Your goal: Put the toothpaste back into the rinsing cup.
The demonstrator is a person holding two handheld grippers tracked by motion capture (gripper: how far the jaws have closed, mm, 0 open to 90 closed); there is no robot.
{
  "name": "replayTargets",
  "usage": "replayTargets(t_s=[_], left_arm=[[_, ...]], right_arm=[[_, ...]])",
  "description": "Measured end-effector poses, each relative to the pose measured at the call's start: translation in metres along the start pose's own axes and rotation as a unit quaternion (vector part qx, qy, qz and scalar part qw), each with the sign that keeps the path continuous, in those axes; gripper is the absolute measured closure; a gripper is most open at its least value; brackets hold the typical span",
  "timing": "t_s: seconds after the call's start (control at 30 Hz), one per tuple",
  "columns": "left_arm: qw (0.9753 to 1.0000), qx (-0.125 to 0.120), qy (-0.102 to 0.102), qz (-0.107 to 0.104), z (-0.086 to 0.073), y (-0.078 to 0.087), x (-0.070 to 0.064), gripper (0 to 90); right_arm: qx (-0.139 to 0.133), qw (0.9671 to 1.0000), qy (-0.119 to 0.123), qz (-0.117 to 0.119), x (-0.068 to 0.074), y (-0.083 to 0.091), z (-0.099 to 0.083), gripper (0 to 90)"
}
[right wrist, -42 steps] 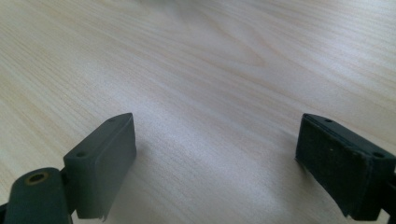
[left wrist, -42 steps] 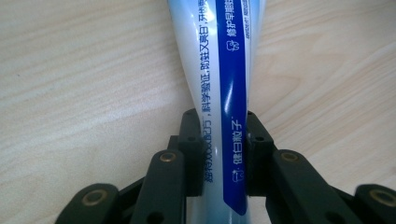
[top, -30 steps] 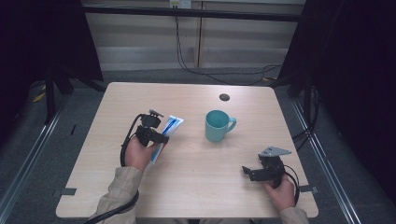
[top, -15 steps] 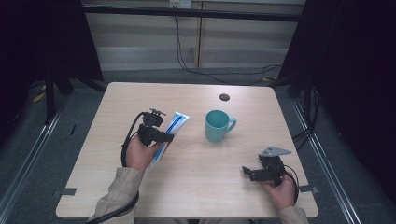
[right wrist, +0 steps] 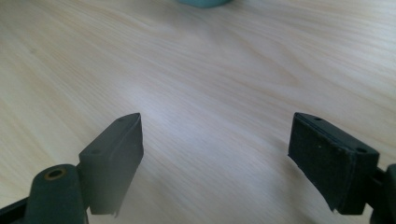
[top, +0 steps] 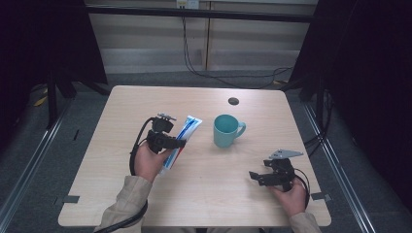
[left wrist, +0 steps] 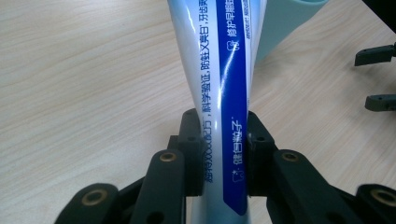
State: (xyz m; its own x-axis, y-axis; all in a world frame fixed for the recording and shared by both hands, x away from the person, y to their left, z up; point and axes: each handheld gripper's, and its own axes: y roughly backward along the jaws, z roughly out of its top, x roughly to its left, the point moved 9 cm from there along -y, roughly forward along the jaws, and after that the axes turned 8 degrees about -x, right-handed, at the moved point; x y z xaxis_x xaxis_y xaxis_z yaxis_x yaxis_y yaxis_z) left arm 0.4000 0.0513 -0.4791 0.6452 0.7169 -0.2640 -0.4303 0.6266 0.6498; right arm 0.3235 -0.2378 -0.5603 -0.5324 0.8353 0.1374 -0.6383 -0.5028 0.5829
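Nearest, the right tongs (top: 256, 176) rest low over the table (top: 121, 102) with jaws wide apart, gripping nothing. Farther in, the left tongs (top: 180, 143) are clamped across a blue-and-white toothpaste tube (top: 180, 141), lifted and pointing toward the teal mug (top: 226, 131) just beyond. The step looks like carrying — next, probably, tipping the tube upright and lowering it into the mug's mouth.

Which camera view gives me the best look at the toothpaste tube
The left gripper view: the toothpaste tube runs up its middle, printing readable, pinched between the left gripper's jaws. The high view shows the tube small, partly behind that gripper, pointing toward the green mug.
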Motion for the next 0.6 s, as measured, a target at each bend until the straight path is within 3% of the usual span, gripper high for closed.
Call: replayTargets(t_s=[0.27,0.6], left_arm=[[0.9998,-0.006,-0.014,-0.015,0.002,-0.002,-0.013,74.2],[0.9991,-0.009,-0.029,-0.030,0.002,-0.005,-0.030,74.3]], right_arm=[[-0.002,0.9992,0.010,0.039,0.024,-0.008,0.020,17.1],[-0.005,0.9971,0.013,0.074,0.043,-0.014,0.044,18.2]])
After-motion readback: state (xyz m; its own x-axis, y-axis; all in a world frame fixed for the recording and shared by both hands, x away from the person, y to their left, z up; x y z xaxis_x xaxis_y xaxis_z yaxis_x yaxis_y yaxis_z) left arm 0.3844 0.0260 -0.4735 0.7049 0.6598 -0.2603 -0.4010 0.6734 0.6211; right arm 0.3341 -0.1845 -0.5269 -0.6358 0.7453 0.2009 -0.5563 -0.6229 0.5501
